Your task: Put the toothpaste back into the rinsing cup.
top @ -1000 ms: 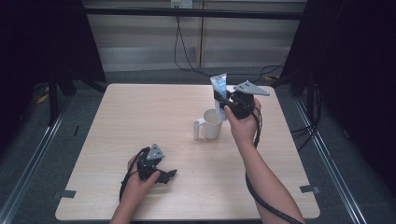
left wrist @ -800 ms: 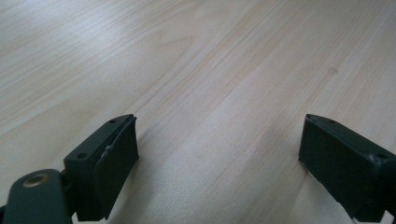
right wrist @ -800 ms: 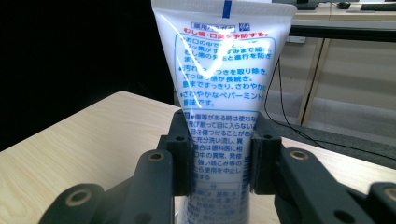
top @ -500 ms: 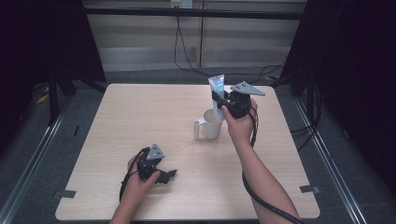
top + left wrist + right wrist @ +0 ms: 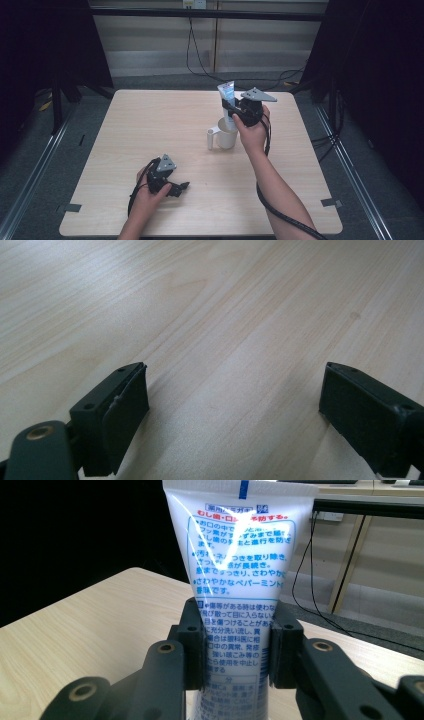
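Holding: the right tool (image 5: 231,107) has a white tube (image 5: 227,97) between its 2 jaws, above a white mug (image 5: 226,135).
Right tool state: closed on the tube; in the right gripper view the 2 black jaws press the tube (image 5: 235,580) from both sides, at its lower half.
Tube position: upright, with the flat sealed end at the top and the lower end going down toward the mug opening; I cannot tell if the lower end is inside the mug or only just over it.
Tube look: white, with blue and red printed text and a blue mark at the top edge.
Mug position: standing on the wooden surface (image 5: 150,125), a little right of the middle, with the handle to the left in the high view.
Right hand (image 5: 252,132): it comes from the lower right and grips the tool body behind the mug.
Left tool (image 5: 172,187): near the front edge of the surface, well apart from the mug, held by the left hand (image 5: 147,192).
Left tool state: open wide, with nothing between the jaws; in the left gripper view the 2 jaws stand far apart, low over the bare wood (image 5: 225,315).
Cables: a black cable (image 5: 285,215) runs along the right forearm.
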A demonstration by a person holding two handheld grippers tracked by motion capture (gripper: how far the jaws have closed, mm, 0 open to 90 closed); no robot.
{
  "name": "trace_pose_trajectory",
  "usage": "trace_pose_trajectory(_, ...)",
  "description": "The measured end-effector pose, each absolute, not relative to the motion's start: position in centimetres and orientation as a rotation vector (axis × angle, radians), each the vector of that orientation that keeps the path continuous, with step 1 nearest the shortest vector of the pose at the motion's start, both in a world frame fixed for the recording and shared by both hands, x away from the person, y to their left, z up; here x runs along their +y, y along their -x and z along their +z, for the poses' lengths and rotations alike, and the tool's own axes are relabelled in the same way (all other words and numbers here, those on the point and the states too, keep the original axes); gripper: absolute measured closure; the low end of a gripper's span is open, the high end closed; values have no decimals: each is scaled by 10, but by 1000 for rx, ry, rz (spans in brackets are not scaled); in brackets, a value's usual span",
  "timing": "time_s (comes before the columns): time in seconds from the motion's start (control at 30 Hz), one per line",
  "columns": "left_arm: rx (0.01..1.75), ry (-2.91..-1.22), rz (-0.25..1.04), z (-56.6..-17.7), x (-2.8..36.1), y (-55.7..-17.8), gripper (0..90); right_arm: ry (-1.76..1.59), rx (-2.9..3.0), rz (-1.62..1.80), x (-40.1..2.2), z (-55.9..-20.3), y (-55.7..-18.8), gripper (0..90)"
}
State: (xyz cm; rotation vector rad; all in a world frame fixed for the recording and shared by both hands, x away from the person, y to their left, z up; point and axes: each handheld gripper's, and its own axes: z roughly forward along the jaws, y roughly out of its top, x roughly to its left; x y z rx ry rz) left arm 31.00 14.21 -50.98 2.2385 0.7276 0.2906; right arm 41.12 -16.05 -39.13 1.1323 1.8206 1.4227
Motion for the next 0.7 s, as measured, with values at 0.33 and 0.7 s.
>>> trace_pose_trajectory(0.33, 730, -2238, 290, -510, 142, -309, 122, -1144, 1820, 1433, -162, -398, -415, 661)
trace_pose_trajectory(0.7, 732, -2238, 289, -510, 142, -309, 122, -1181, 1828, 1435, -165, -410, -417, 659)
